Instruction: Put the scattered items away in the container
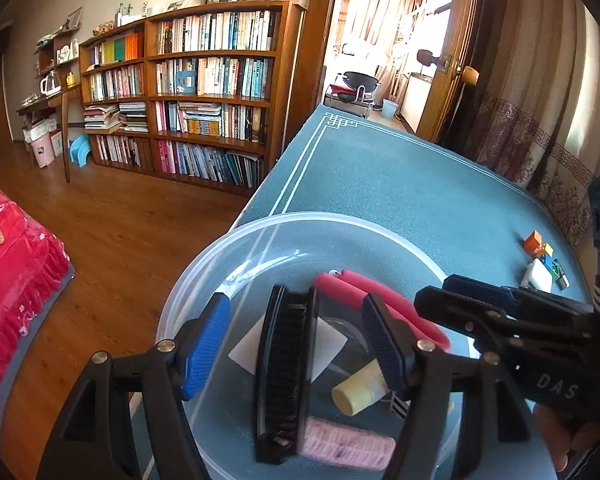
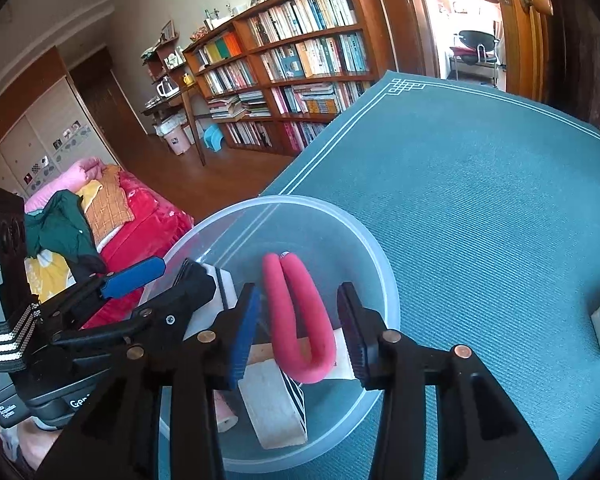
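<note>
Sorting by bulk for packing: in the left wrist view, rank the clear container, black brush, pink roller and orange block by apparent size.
1. clear container
2. black brush
3. pink roller
4. orange block, though it lies farther from the camera, so its true size is unsure.

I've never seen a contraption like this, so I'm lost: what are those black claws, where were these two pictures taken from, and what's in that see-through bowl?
There is no robot here. A person holds a black two-finger gripper with blue pads in each hand, and each gripper carries a camera that looks along its fingers. One picture comes from the left gripper, the other from the right gripper.

Both hang open over a clear round plastic bowl on a teal table mat; neither grips anything. In the bowl are a black bristle brush, a bent red foam tube, a fuzzy pink roller and a cream cylinder. Outside it lie small coloured blocks and a white block.
</note>
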`<state>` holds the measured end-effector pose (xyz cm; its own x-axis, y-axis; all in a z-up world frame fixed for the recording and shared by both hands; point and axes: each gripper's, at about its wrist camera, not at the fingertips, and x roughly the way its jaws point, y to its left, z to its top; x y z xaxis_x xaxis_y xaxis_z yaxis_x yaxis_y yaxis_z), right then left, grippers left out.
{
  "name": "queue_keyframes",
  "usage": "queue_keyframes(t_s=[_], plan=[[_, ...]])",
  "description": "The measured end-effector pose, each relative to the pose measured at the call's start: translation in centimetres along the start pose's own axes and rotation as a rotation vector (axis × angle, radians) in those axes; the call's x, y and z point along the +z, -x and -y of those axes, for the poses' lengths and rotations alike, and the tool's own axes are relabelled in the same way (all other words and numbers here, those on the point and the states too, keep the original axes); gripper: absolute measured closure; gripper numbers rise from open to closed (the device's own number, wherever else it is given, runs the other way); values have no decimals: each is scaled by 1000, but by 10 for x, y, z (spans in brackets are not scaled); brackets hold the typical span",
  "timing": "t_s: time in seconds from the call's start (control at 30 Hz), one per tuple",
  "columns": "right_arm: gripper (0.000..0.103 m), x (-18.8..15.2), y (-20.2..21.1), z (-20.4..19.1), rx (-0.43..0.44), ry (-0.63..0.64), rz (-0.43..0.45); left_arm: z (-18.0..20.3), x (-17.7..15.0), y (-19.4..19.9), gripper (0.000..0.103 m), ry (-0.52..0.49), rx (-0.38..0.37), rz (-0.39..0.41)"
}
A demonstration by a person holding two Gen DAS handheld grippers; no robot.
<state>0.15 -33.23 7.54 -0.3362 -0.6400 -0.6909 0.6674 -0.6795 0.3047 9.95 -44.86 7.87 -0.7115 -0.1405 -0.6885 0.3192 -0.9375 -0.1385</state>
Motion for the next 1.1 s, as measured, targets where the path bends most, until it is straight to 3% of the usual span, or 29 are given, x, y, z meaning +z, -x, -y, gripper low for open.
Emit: queue_keyframes(t_s=[0.63,0.87,1.1], plan=[[59,-14,39,21,-66,-36,71,26,5,8,16,-61,47,8],[59,-26,59,44,-114,-80,97,57,6,10,1,-115,51,25],[59,-43,81,70,-192,-123,124,95,6,7,1,-188,39,20]])
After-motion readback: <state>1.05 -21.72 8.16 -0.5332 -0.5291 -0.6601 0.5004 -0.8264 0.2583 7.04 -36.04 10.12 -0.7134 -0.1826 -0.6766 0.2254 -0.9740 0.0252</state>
